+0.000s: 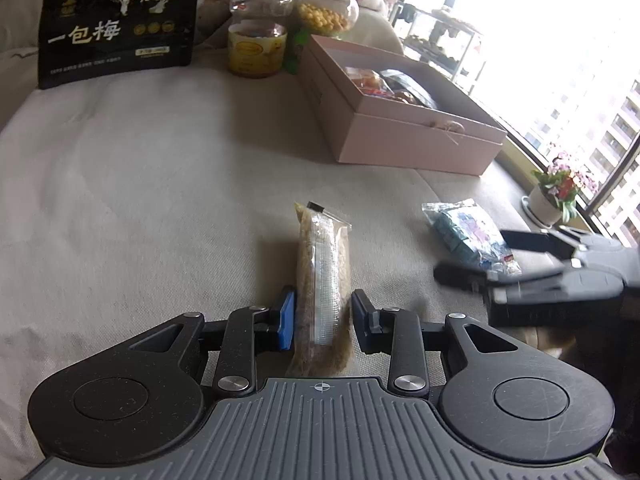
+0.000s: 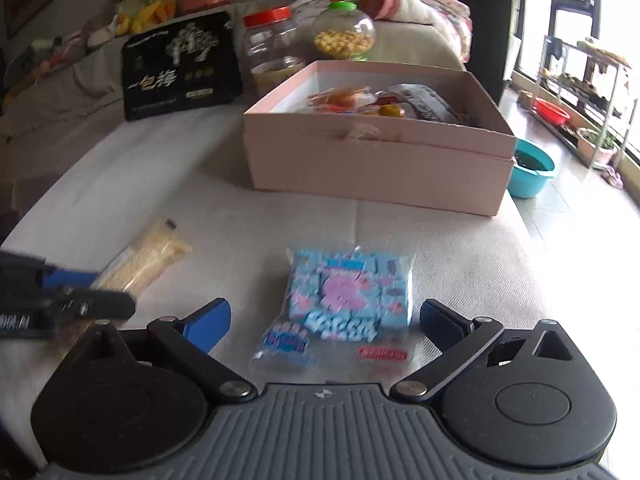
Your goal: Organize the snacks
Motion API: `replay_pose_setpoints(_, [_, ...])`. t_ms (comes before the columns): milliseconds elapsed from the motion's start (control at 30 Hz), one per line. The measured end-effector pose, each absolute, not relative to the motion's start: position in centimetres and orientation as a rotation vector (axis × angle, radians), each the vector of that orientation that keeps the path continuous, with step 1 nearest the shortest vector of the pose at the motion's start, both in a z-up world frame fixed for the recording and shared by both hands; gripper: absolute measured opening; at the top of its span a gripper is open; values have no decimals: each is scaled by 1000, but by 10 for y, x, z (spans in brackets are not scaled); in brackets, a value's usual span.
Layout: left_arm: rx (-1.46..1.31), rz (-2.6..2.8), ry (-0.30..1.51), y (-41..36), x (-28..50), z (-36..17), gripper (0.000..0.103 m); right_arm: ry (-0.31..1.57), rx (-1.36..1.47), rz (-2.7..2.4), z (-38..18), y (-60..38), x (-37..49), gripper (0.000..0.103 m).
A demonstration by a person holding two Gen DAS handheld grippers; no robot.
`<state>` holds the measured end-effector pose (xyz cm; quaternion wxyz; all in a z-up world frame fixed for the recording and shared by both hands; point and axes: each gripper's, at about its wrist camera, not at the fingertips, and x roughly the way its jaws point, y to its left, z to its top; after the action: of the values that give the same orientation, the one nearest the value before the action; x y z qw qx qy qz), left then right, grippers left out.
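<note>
My left gripper (image 1: 322,320) is shut on a long clear packet of brown snack (image 1: 324,276) that lies on the beige cushion; the packet also shows in the right wrist view (image 2: 146,258). My right gripper (image 2: 324,320) is open, its fingers either side of a blue and pink snack bag (image 2: 348,292) lying flat on the cushion; that bag shows in the left wrist view (image 1: 468,232). An open pink box (image 2: 376,160) holding several snacks stands behind, also in the left wrist view (image 1: 416,140).
A black plum bag (image 1: 120,24), a red-lidded jar (image 1: 260,24) and a green-lidded jar of yellow balls (image 1: 328,10) stand at the back. A potted flower (image 1: 560,188) sits by the window. A teal basin (image 2: 532,168) is on the floor right of the cushion.
</note>
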<state>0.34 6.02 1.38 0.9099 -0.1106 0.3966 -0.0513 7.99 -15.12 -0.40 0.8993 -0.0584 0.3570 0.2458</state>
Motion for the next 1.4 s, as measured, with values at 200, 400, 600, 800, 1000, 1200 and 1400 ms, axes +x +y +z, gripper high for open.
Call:
replay_pose_setpoints(200, [-209,-114,807,59,1,13,35,717,-200,456,-1,-141,78,63])
replay_pose_setpoints(400, [-229,-125,799,63,0,12,35,716,-220,499,7,-149,53,61])
replay_pose_setpoints(600, [-214,-137,800,60,-4,13,34,702,-254,501,13,-161,30,61])
replay_pose_setpoints(800, [-181,-217,761,45,-27,29,33,614,-273,505,40,-178,5,61])
replay_pose_setpoints(1000, [-233,-308,560,46,-33,98,33,418,-239,477,107,-201,2,61])
replay_pose_setpoints(1200, [-169,-243,412,46,25,169,33,260,-216,416,187,-209,48,61])
replay_pose_setpoints(1400, [-290,-237,447,52,111,175,33,319,-105,398,220,-214,132,61])
